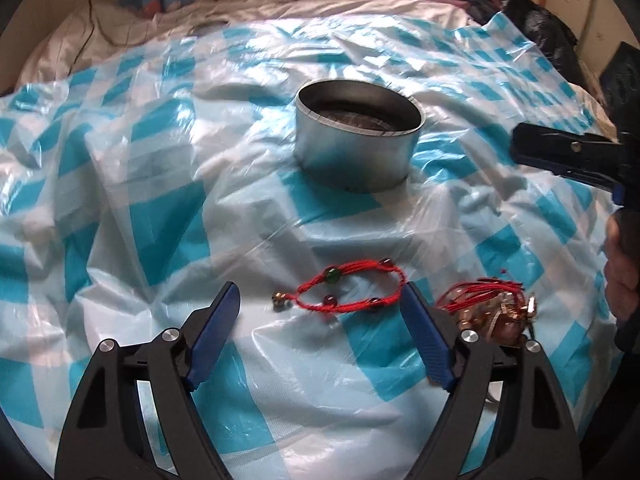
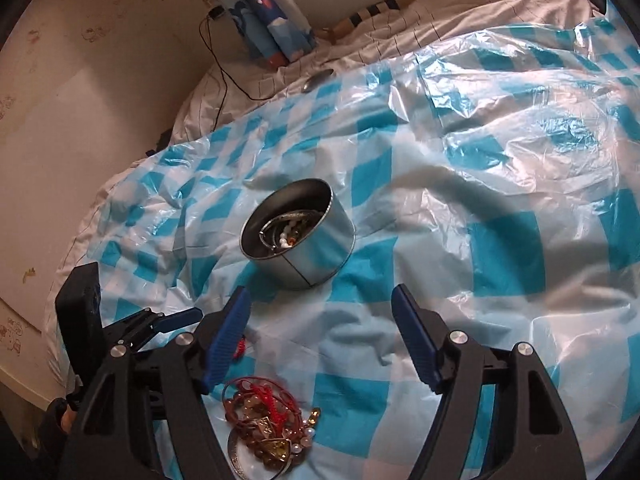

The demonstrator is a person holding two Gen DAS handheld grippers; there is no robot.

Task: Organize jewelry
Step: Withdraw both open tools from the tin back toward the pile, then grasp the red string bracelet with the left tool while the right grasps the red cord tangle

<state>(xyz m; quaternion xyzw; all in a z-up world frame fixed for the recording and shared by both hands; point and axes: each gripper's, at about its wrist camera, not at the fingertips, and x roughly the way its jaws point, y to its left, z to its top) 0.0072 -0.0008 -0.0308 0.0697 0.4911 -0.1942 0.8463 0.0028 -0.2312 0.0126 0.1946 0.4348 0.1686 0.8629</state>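
While your left gripper point(image 1: 320, 300) and right gripper point(image 2: 320, 308) are gaping empty, your right gripper's fingers point(image 2: 224, 340) are partly hiding the jewelry pile point(image 2: 268, 424).

On the bed, a plastic sheet point(image 1: 160, 184) carries a round tin point(image 1: 358, 136) holding beaded jewelry point(image 2: 286, 236). Nearer the left wrist camera lies a cord bracelet point(image 1: 352, 288) between the left gripper's point(image 1: 320, 320) jaws; a jewelry pile point(image 1: 492, 312) lies to its right.
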